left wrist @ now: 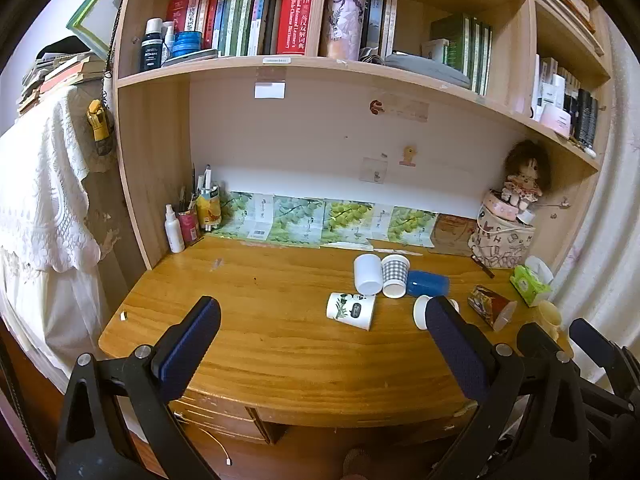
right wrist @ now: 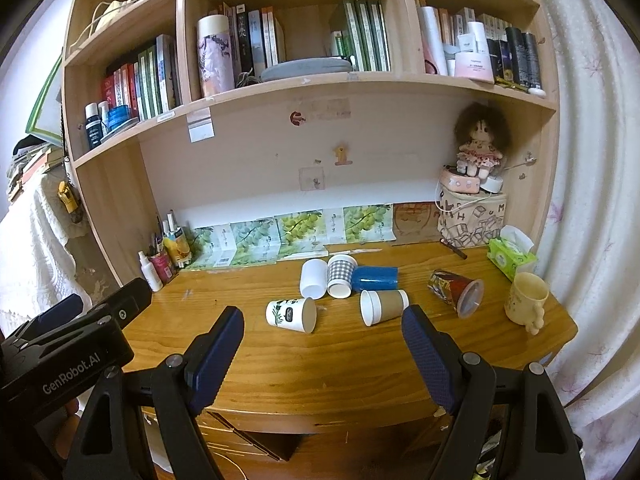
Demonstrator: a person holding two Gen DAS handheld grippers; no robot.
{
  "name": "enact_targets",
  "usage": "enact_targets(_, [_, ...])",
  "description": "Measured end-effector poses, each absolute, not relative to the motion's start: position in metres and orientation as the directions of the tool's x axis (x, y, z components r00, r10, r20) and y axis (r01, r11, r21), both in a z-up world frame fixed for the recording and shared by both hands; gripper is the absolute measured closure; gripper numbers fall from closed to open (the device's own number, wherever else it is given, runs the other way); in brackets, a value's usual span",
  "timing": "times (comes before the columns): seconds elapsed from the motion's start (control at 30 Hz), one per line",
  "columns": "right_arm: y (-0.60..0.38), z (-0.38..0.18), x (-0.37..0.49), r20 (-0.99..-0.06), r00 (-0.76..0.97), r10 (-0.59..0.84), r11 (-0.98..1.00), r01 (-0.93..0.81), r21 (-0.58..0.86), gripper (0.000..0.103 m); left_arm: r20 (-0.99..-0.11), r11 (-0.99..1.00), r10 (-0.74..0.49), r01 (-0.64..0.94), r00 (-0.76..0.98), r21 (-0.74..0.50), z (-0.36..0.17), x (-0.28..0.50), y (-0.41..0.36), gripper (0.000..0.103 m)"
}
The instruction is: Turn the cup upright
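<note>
Several cups lie on their sides on the wooden desk (right wrist: 320, 360): a white panda-print cup (right wrist: 291, 314) (left wrist: 351, 310), a plain white cup (right wrist: 313, 279) (left wrist: 367, 274), a checked cup (right wrist: 341, 275) (left wrist: 395, 275), a blue cup (right wrist: 375, 277) (left wrist: 428, 283), a brown-sleeved paper cup (right wrist: 383, 306) partly hidden behind my left finger (left wrist: 420, 312), and a dark patterned cup (right wrist: 456, 288) (left wrist: 491, 305). My left gripper (left wrist: 323, 322) is open and empty above the desk's front. My right gripper (right wrist: 323, 330) is open and empty, short of the cups.
A yellow mug (right wrist: 525, 300) stands upright at the desk's right edge beside a green tissue pack (right wrist: 510, 257). A printed box with a doll (right wrist: 472, 216) stands at the back right. Bottles and pen pots (right wrist: 164, 260) stand back left. Bookshelves hang above.
</note>
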State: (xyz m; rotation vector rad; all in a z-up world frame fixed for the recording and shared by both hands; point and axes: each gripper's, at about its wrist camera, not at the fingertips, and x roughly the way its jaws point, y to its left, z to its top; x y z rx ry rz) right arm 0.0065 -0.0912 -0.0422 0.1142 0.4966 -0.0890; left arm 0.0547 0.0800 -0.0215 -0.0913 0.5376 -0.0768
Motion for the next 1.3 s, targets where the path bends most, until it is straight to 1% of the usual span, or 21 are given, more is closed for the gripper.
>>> enact_targets(0.3, [-0.102, -0.048, 0.047, -0.498, 0.867, -0.005, 0.991, 0.069, 0.111, 0.021, -0.52, 0.996, -0.054, 0.013, 0.853, -0.084, -0.025, 0.091, 0.069, 0.001])
enact_targets(0.7, [-0.135, -0.056, 0.126, -0.526, 0.848, 0.066, 0.989, 0.012, 0.145, 0.021, -0.552, 0.999, -0.008, -0.023, 0.834, -0.049, -0.029, 0.165, 0.039, 0.001])
enact_targets(1.0, [-0.157, -0.064, 0.186, -0.575, 0.809, 0.118, 0.984, -0.016, 0.18, 0.021, -0.607, 0.998, 0.01, -0.046, 0.795, -0.044, -0.037, 0.218, 0.02, 0.001])
enact_targets(1.3, [-0.175, -0.073, 0.242, -0.626, 0.758, 0.185, 0.972, -0.049, 0.228, 0.021, -0.639, 0.998, 0.034, -0.062, 0.768, -0.022, -0.043, 0.262, 0.007, 0.001])
